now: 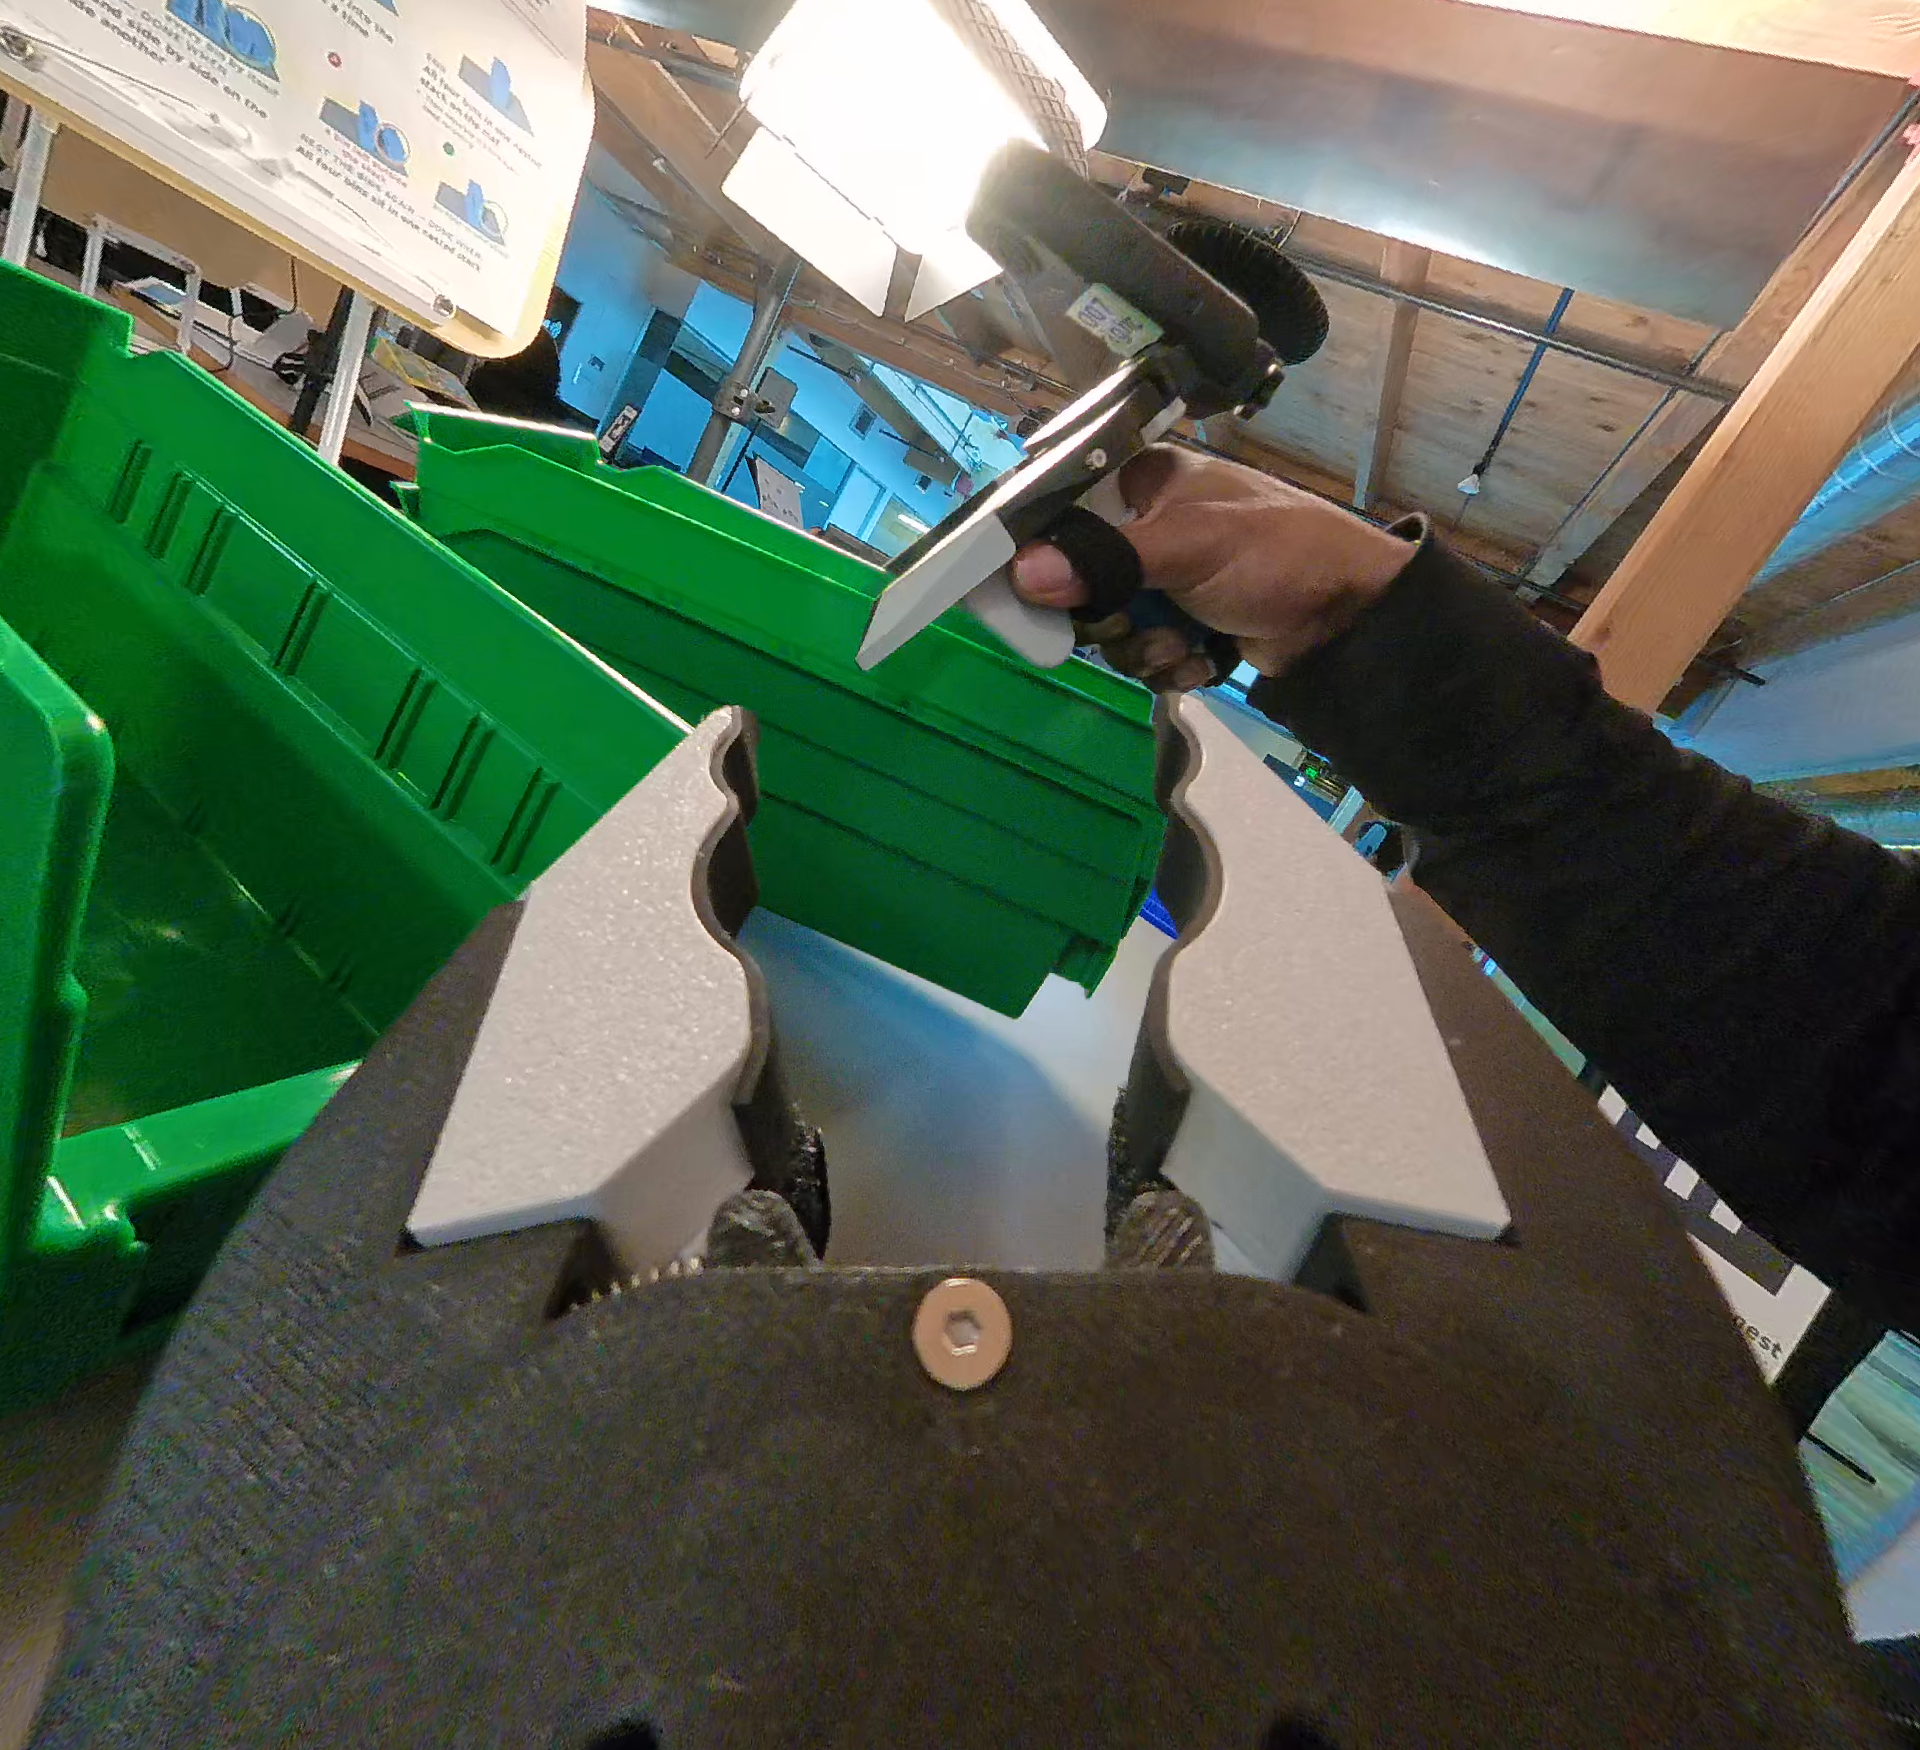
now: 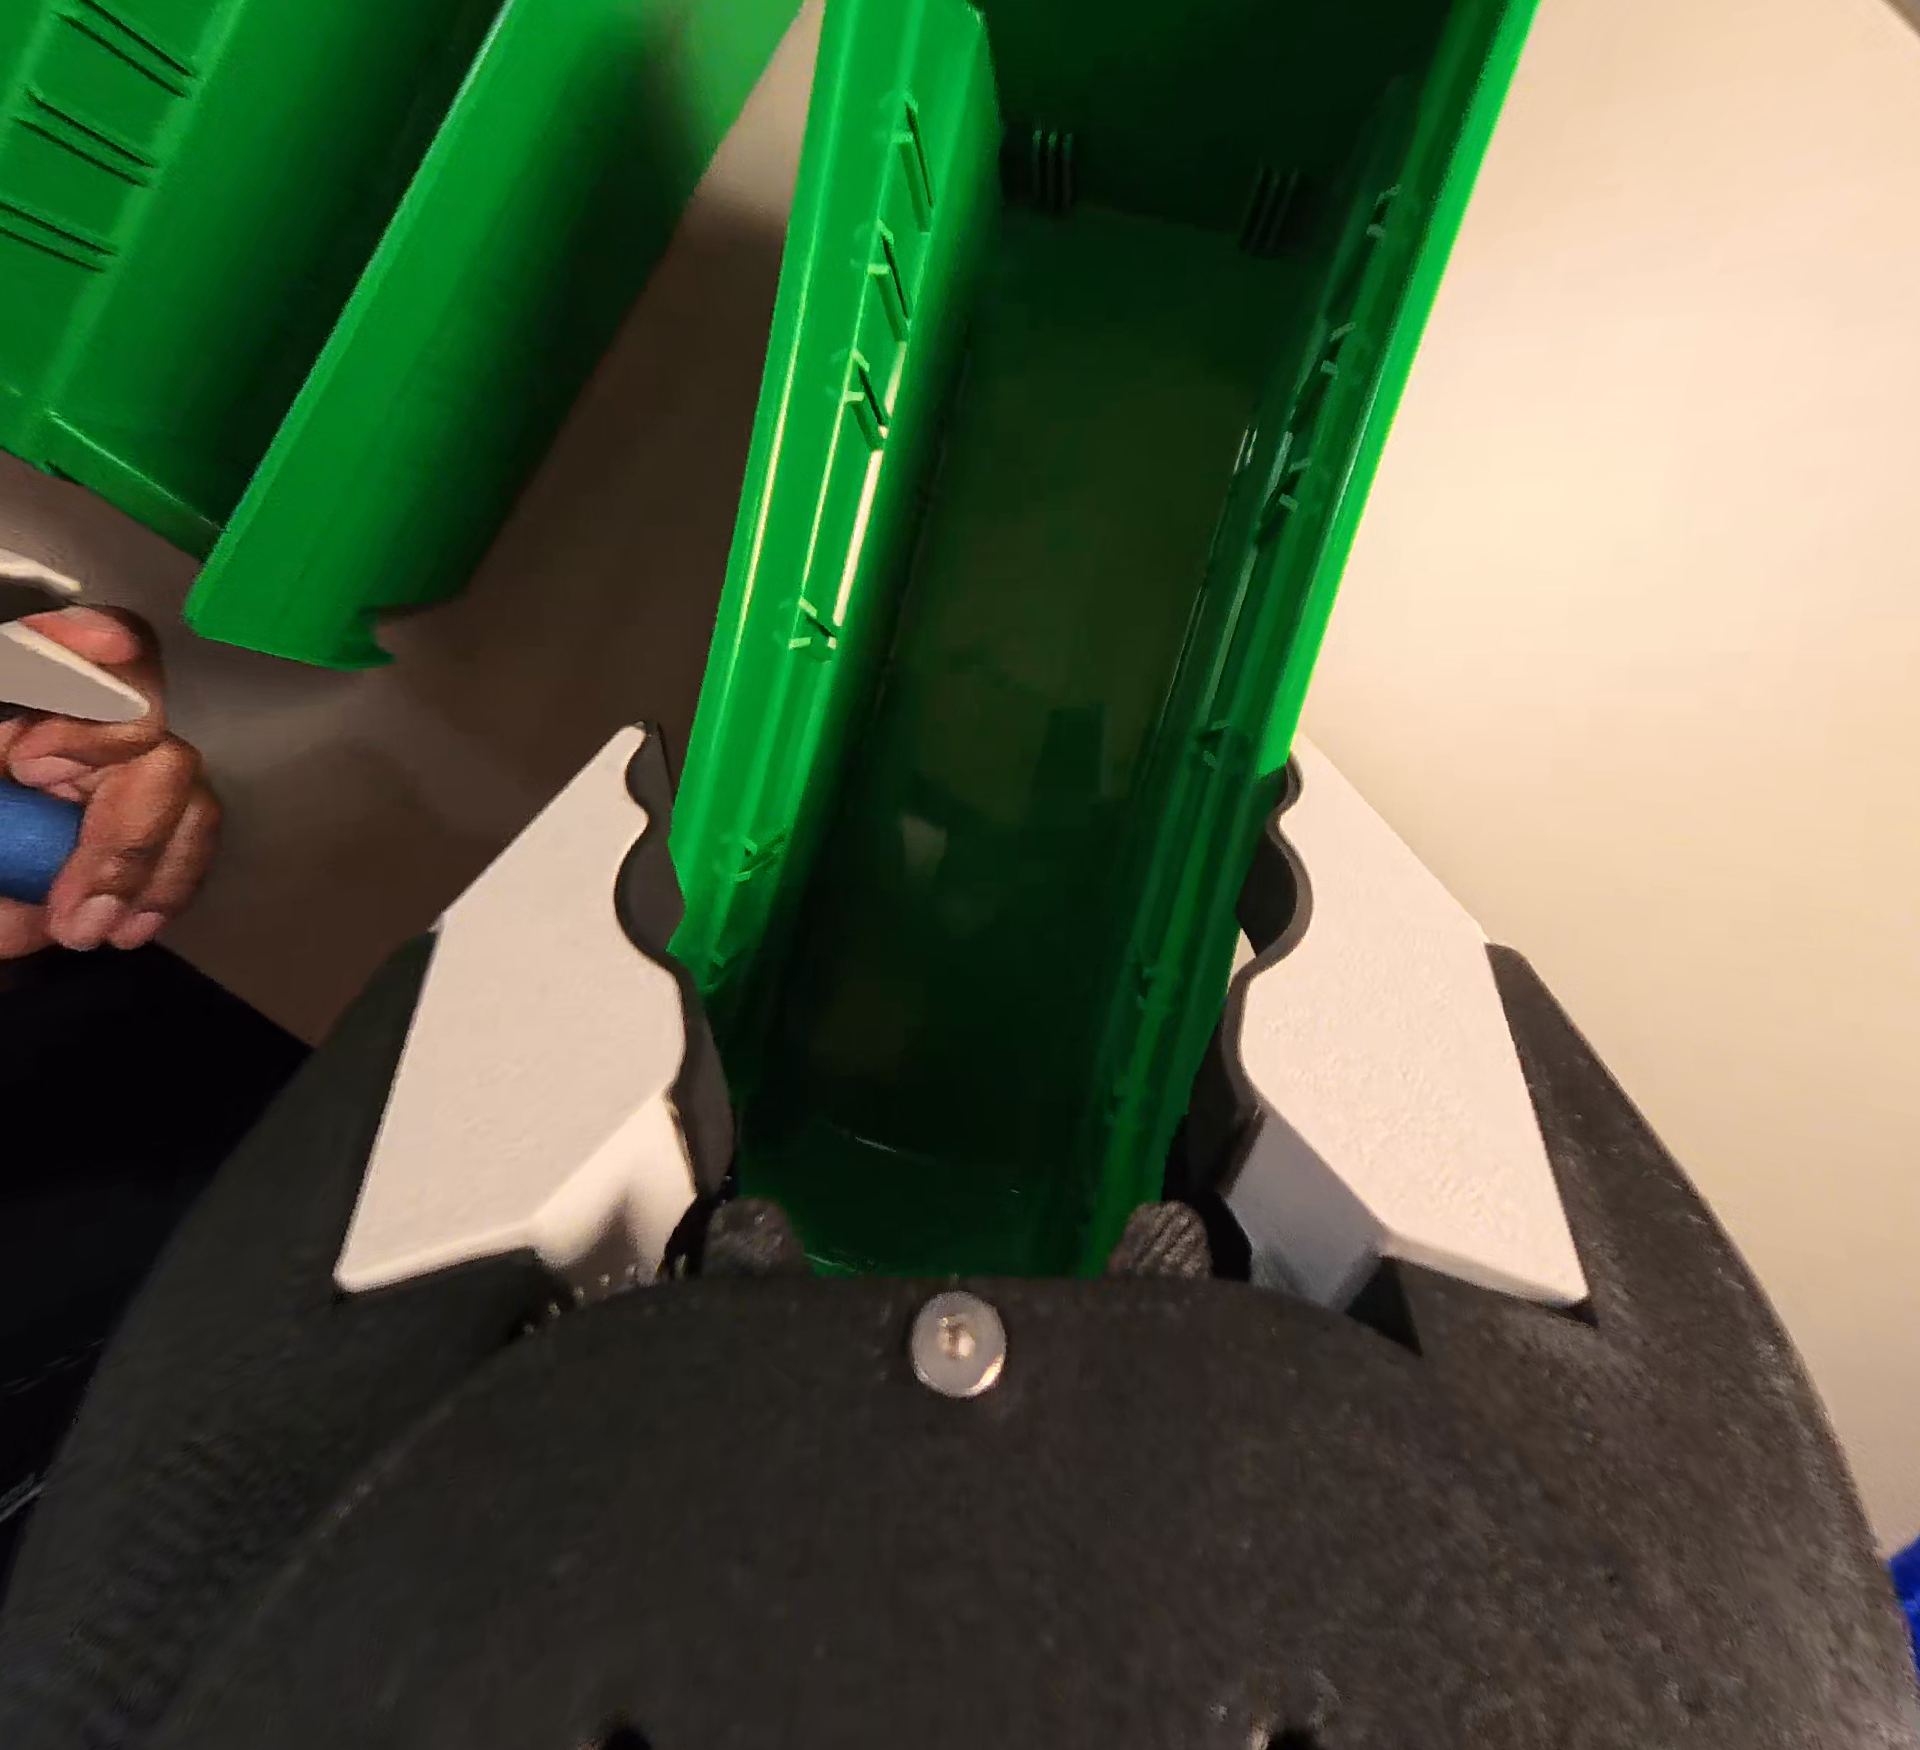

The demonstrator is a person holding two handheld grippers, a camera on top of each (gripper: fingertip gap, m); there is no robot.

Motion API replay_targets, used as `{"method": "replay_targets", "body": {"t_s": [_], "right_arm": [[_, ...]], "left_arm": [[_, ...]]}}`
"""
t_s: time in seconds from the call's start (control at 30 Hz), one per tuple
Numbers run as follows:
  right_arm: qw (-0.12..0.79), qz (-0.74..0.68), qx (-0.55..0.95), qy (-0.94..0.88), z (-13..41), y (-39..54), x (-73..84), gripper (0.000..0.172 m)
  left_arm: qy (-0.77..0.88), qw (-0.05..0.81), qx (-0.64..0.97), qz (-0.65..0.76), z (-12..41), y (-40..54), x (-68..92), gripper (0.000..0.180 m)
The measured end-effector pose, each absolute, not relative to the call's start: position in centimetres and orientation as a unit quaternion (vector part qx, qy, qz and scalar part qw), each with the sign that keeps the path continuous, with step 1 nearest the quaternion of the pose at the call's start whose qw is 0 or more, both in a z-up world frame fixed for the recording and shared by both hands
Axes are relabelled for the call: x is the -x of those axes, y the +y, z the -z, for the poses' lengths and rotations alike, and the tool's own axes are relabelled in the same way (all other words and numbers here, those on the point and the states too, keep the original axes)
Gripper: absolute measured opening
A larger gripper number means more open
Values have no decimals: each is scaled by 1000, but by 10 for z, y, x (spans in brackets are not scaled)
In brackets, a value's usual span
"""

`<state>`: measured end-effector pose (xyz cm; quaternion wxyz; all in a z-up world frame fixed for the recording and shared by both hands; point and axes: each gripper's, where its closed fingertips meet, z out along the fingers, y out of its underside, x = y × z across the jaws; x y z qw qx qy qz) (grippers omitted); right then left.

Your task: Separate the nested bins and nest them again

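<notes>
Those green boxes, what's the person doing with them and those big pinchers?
A person holds a pincher tool in each hand and is sorting green plastic bins on a pale table. The right gripper is clamped across one narrow green bin, both pads pressing its side walls. The left gripper is open with nothing between its fingers, pointing toward that bin. More green bins sit to its left.

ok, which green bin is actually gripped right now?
The narrow bin clamped across its side walls between the right gripper's fingers. The other bin sits apart, ungripped.
</notes>
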<state>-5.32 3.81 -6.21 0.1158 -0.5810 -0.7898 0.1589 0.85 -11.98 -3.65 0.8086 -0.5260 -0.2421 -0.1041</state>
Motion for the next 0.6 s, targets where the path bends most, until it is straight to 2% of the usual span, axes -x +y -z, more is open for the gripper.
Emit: {"method": "replay_targets", "body": {"t_s": [0.2,0.43,0.6], "right_arm": [[204,-79,529,-820,57,44,54,112],[168,-97,533,-824,64,38,52,114],[181,-65,525,-829,74,51,50,115]], "left_arm": [[-241,808,527,105,37,-119,-9,76],[-240,809,526,108,36,-120,-9,76],[-240,810,525,109,36,-120,-9,76]]}}
